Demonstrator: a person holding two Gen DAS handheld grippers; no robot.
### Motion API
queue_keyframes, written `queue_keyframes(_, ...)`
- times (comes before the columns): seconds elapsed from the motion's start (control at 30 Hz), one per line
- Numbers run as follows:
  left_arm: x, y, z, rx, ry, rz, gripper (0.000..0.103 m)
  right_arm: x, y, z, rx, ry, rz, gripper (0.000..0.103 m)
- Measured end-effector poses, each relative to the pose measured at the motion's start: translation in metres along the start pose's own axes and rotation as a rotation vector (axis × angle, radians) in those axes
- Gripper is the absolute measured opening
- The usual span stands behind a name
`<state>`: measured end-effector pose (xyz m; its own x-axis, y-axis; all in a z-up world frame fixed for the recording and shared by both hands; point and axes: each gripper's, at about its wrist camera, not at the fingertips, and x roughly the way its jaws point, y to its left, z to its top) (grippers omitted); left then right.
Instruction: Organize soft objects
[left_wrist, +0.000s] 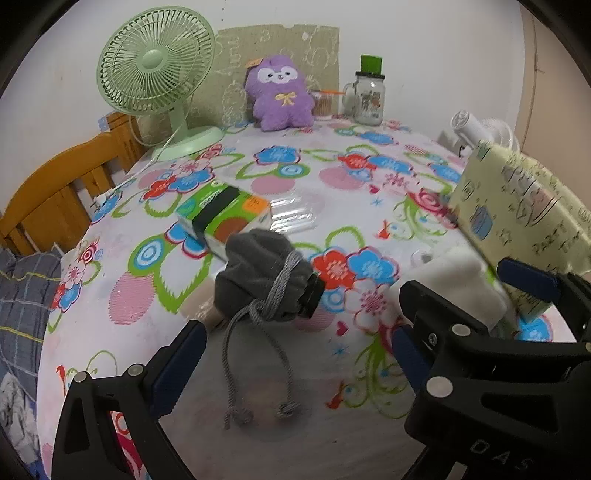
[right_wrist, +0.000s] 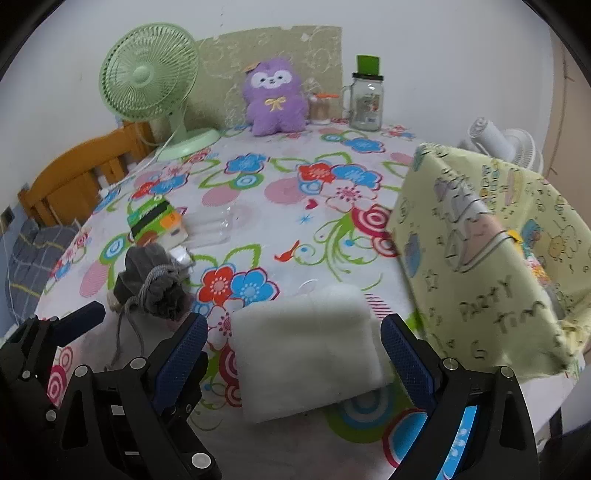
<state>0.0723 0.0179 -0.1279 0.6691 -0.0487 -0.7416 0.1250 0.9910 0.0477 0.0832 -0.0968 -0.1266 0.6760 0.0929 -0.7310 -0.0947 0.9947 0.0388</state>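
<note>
The white pad (right_wrist: 306, 350) lies flat on the tabletop (right_wrist: 295, 192) between the wide right tongs (right_wrist: 295, 350). The grey pouch (left_wrist: 264, 273) sits ahead of the wide left tongs (left_wrist: 295, 354).

Plain white wall (right_wrist: 424, 44) at the back with a pale green patterned sheet (right_wrist: 273, 55) stuck on it. Floral tablecloth (right_wrist: 295, 229) over the table, wooden chair (left_wrist: 55, 192) off to the left, plaid bedding (left_wrist: 22, 295) beside it. Lighting's flat, indoor.
</note>
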Motion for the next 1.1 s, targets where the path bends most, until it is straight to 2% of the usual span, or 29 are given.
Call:
queue_keyframes(0.17,0.007,0.003,-0.004,0.008,0.025,0.015,0.101,0.019,-0.004,-0.003,0.024,0.068,0.016,0.095)
queue_keyframes(0.27,0.011,0.004,-0.004,0.006,0.036,0.02,0.101,0.022,-0.004,-0.003,0.019,0.062,0.003,0.089)
queue_keyframes(0.3,0.012,0.005,-0.003,0.005,0.037,0.019,0.101,0.022,-0.004,-0.003,0.014,0.059,-0.004,0.083)
queue_keyframes(0.37,0.013,0.005,-0.002,0.003,0.039,0.015,0.101,0.022,-0.004,-0.002,0.012,0.052,-0.004,0.078)
queue_keyframes(0.53,0.015,0.003,0.002,0.012,0.035,0.02,0.101,0.02,0.0,0.001,-0.016,0.041,0.018,0.044)
queue_keyframes(0.63,0.016,0.004,0.008,0.007,0.026,0.022,0.101,0.019,0.001,0.005,-0.007,0.023,0.035,0.035)
queue_keyframes(0.9,0.023,0.01,0.024,-0.007,-0.001,0.037,0.101,0.02,0.006,0.021,-0.014,-0.019,0.043,0.031)
queue_keyframes(1.1,0.033,0.013,0.031,-0.02,0.003,0.026,0.091,0.028,0.005,0.028,-0.003,-0.016,0.05,0.031)
